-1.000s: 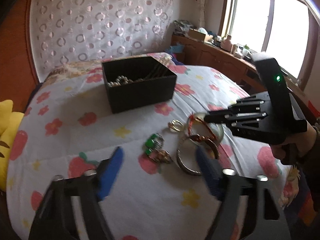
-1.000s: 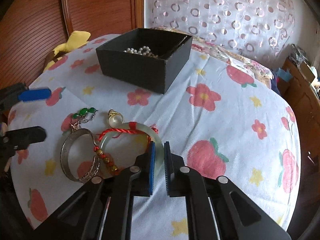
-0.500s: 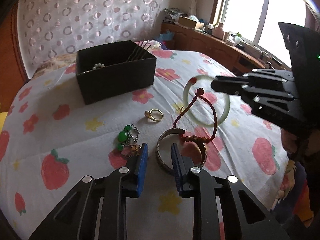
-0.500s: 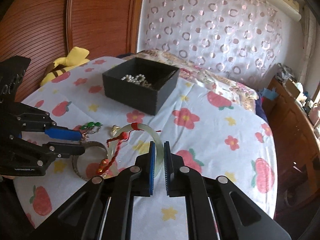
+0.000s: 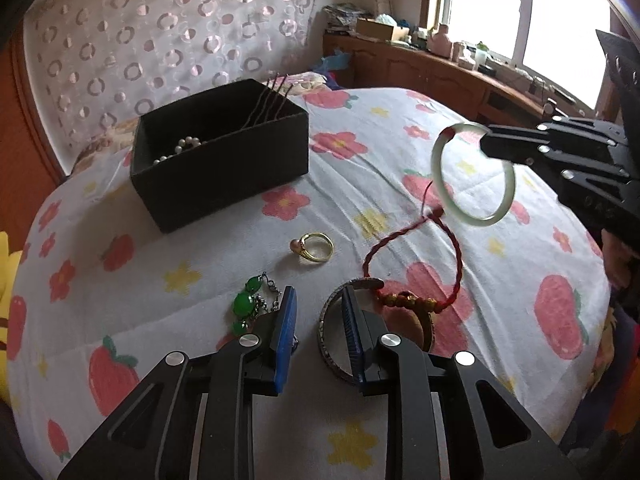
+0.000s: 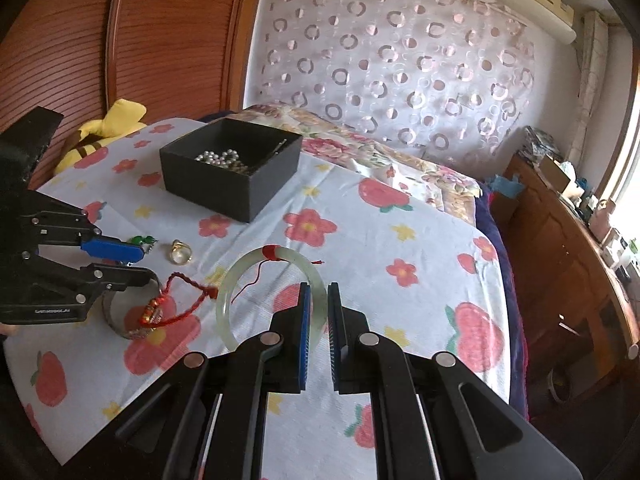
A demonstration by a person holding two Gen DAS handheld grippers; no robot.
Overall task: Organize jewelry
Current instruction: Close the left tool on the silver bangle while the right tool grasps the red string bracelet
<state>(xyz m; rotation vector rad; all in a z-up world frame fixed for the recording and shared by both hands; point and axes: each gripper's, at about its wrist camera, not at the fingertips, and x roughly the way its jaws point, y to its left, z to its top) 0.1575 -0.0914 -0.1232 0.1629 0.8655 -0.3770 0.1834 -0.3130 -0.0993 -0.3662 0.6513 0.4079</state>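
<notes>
Claws first: our left claw sits low over the bed, its blue pads apart and gripping nothing, one finger reaching inside the silver bangle. Beside it lie one green bead pendant, one gold ring and one red cord bracelet, which rests on the bangle. Our right claw is clamped on the pale jade bangle, held clear of the bedspread and tilted up on edge. Farther back stands one black box, open on top, holding a pearl string and thin dark sticks leaning over its rim.
</notes>
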